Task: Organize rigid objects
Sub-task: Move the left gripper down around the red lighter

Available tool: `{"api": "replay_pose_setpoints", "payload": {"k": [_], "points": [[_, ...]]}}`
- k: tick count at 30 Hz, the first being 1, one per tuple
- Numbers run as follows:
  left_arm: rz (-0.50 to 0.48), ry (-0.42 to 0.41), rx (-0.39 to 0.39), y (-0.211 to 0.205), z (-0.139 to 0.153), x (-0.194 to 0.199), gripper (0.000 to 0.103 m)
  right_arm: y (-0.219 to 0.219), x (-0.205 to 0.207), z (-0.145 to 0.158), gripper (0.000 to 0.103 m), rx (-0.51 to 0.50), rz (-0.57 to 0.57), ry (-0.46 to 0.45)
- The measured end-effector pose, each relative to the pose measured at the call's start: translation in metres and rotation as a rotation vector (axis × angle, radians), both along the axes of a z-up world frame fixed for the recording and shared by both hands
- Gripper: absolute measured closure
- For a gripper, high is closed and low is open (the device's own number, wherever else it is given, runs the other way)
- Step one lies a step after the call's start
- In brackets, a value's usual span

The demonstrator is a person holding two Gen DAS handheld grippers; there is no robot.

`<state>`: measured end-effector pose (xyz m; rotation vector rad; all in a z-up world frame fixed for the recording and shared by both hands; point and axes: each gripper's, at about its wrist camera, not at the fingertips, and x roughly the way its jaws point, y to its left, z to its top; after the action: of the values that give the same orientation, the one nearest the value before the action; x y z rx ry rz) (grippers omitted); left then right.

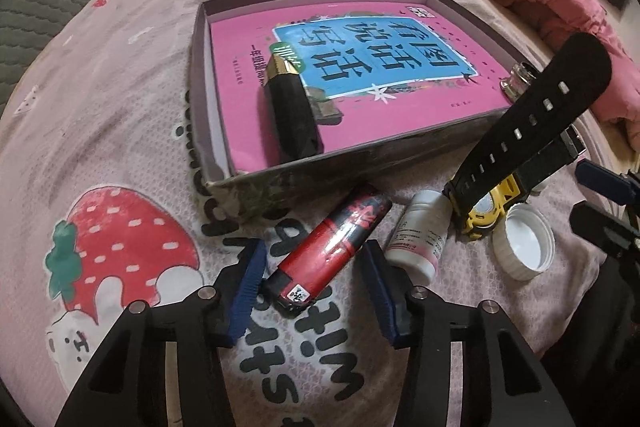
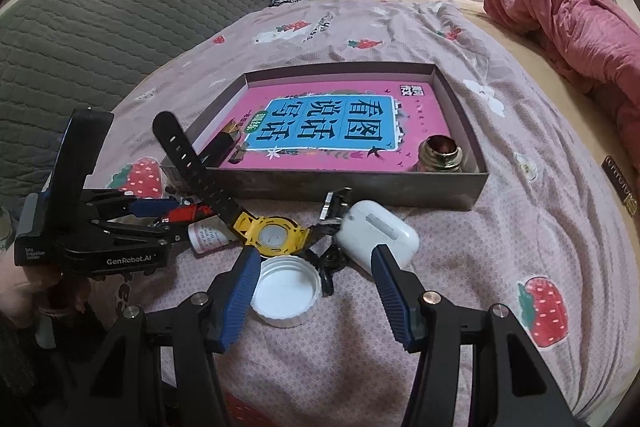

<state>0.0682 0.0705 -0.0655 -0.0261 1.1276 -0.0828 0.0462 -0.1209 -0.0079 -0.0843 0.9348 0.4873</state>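
A shallow grey box [image 1: 224,183] [image 2: 360,193] lies on the bed, holding a pink book [image 1: 360,107], a black and gold tube [image 1: 294,115] and a metal lamp base [image 2: 440,153]. In front of it lie a red and black lighter [image 1: 332,247], a white pill bottle [image 1: 420,239], a yellow watch with black strap [image 1: 520,143] [image 2: 274,237], a white lid [image 2: 286,291] and a white earbud case [image 2: 378,237]. My left gripper [image 1: 312,291] is open with the lighter's near end between its fingers. My right gripper [image 2: 316,291] is open around the lid.
The pink strawberry-print sheet [image 2: 520,227] covers the bed. A crumpled pink quilt [image 2: 568,27] lies at the far right. A grey quilted headboard [image 2: 100,27] stands at the left. A black cable [image 2: 328,263] lies by the lid.
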Motion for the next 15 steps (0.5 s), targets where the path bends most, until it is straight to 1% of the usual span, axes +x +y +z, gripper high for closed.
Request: {"api": "replay_pose_setpoints", "payload": {"k": [5, 11, 15], "points": [[-0.022, -0.001, 0.004, -0.0041, -0.0009, 0.0021, 0.052, 0.0016, -0.0005, -0.0031, 0.046, -0.007, 0.001, 0.007], [-0.06, -0.002, 0.018, -0.0076, -0.0029, 0.0042, 0.053, -0.0026, 0.0041, -0.0052, 0.046, 0.001, -0.023, 0.017], [-0.063, -0.009, 0.006, -0.0066, -0.0023, 0.0016, 0.058, -0.0053, 0.0089, -0.006, 0.046, 0.023, -0.036, 0.027]]}}
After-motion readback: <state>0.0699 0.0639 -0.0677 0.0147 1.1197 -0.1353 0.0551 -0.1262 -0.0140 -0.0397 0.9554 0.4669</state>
